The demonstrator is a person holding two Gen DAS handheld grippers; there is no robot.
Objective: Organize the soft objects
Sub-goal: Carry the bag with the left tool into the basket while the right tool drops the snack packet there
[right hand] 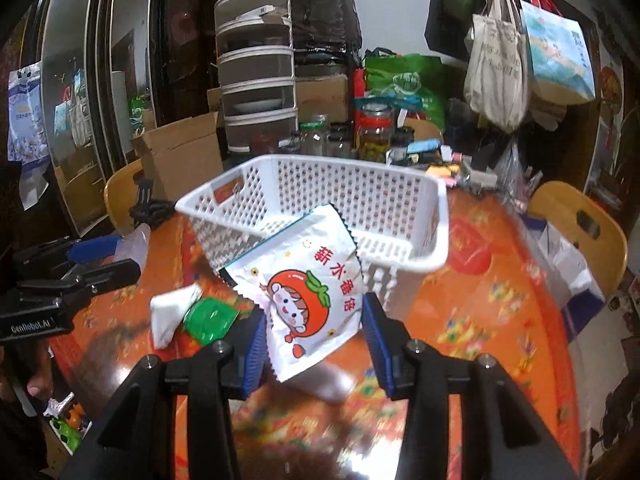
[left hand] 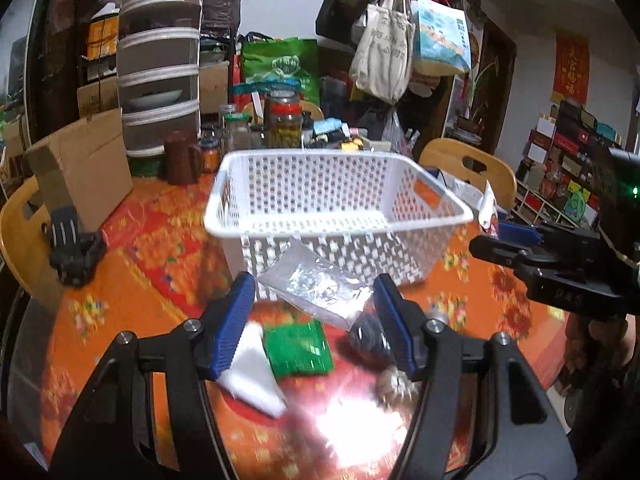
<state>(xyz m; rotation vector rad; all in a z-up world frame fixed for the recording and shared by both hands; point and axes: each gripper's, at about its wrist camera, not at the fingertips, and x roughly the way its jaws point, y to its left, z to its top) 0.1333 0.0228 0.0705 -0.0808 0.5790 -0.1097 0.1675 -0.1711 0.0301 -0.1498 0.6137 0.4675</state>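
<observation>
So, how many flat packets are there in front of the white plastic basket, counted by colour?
White: 2, the cartoon-printed white packet and the plain white packet
Green: 1, the green foil packet
Silver: 1, the silver crinkly plastic packet
Total: 4

We are in a cluttered home dining room. We see a round table [left hand: 132, 280] with a floral orange cloth, wooden chairs [right hand: 580, 224], pickle jars [left hand: 285, 122], and hanging tote bags [left hand: 384, 56].
</observation>
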